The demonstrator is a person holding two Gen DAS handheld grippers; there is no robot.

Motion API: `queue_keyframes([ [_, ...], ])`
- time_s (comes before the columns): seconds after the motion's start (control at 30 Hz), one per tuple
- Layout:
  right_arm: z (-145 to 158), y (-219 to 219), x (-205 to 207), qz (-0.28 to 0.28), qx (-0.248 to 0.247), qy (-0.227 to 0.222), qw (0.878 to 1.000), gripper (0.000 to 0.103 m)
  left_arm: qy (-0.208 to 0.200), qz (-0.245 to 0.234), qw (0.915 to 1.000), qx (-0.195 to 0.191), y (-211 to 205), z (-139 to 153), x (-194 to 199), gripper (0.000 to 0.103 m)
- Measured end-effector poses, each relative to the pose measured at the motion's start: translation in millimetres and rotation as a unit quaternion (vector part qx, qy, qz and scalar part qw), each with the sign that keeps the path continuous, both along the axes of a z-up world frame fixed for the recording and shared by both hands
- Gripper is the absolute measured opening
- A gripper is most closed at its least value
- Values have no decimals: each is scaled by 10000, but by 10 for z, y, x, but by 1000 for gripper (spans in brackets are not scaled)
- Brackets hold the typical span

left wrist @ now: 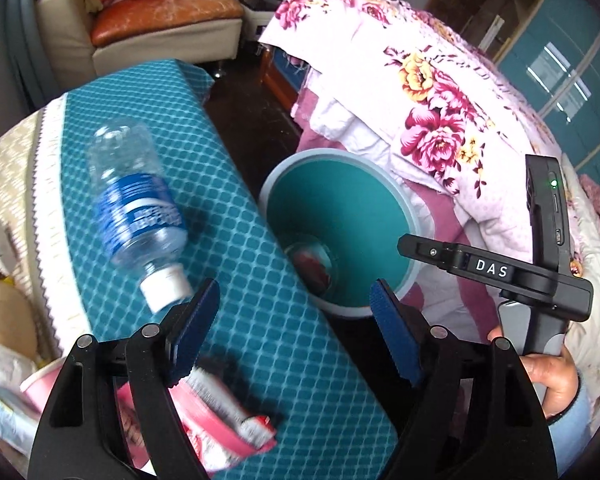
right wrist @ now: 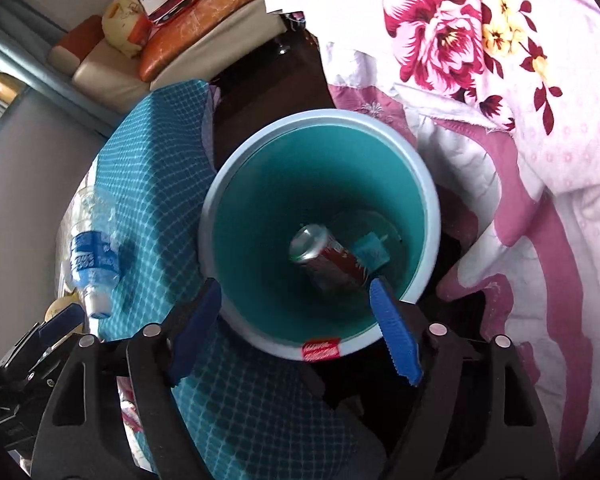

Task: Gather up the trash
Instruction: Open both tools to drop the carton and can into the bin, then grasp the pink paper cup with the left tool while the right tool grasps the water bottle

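While both grippers point(left wrist: 294, 328) point(right wrist: 296, 328) stand released and empty beside the bin point(right wrist: 224, 184), the bottle point(left wrist: 138, 216) — round, lying near the table's edge — could roll off if nudged.

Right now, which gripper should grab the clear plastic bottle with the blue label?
Left. The left gripper is open just beyond the bottle cap, on the teal cloth. The right gripper hangs over the teal bin.

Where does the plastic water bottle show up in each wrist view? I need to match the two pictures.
Left wrist view: the plastic water bottle lies left of centre on the teal tablecloth, cap toward the camera.
Right wrist view: the bottle sits at the left edge, cap downward in the picture.
Shared landmark: the teal bin, right of the bottle in both.
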State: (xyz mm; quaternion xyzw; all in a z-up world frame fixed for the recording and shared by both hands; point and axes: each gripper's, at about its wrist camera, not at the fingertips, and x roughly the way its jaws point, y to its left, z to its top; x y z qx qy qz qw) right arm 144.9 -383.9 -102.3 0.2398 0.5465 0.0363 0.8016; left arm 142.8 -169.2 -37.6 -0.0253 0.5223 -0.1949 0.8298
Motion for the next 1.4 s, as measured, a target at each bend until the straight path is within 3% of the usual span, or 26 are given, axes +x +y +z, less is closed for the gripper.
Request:
queue_keyframes([
  [0.33,215,261,-188,222,109,-106,9996,76,-167,597,9981,-46,611,158,-351,79],
  [0.73,427,649,-396,597,241,-199,9977,76,-126,1400,9900,-55,1341,50,-585,79],
  [1.0,433,836,-429,743,298,-140,9967,76,9,1400,9901,127,1445,-115,-662,78],
  [1.2,389,891,-427,788,322,-47,9964,76,-16,1318,9908,315,1404,-181,-668,66],
  [1.4,343,933,-410,816,340,30,9961,76,52,1303,9897,585,1390,-267,-662,66],
])
